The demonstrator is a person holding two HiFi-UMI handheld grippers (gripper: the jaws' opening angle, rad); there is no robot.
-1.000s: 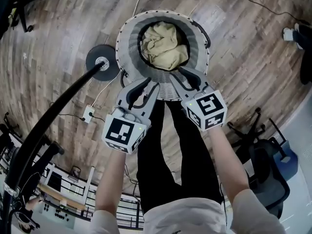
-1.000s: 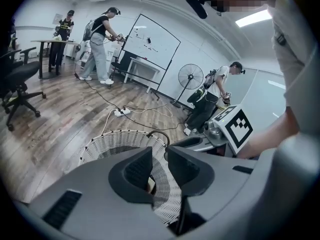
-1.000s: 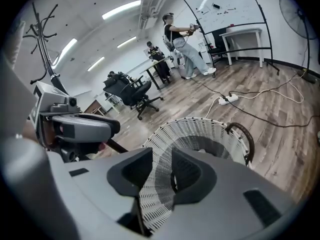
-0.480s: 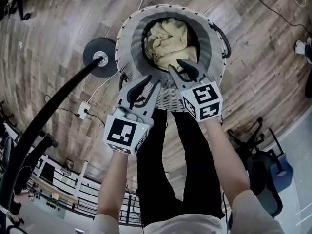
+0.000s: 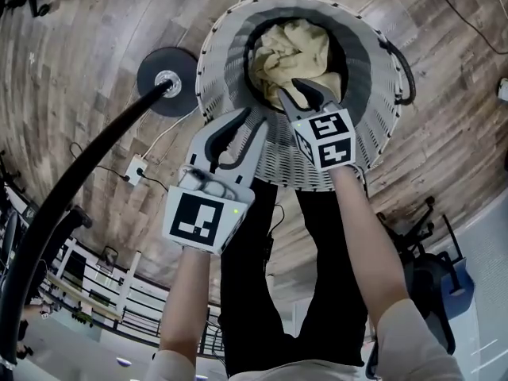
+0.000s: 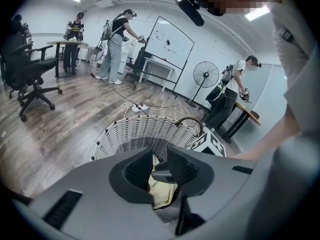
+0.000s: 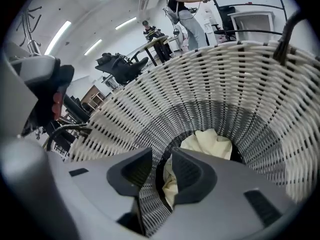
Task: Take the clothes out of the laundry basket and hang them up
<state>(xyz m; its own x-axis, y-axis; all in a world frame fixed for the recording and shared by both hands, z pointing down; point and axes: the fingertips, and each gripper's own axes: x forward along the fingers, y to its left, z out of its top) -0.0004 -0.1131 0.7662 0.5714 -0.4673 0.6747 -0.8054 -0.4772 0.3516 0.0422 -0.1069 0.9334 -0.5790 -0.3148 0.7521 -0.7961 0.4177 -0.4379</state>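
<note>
The fingers of your left gripper (image 5: 252, 122) stand apart, empty, over the near rim of the one basket (image 5: 379, 94). The fingers of your right gripper (image 5: 291, 90) are likewise apart and empty, inside it near the one yellow cloth (image 5: 295, 48).

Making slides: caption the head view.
Open right tongs inside the white wicker basket, open left tongs at its rim, crumpled yellow garment below.

I have open room down the mouth of the laundry basket (image 5: 222, 62) to the yellow cloth (image 5: 298, 50). Its woven wall rings it, with a handle (image 5: 405, 74) at right and a black pole (image 5: 87, 171) standing left.
</note>
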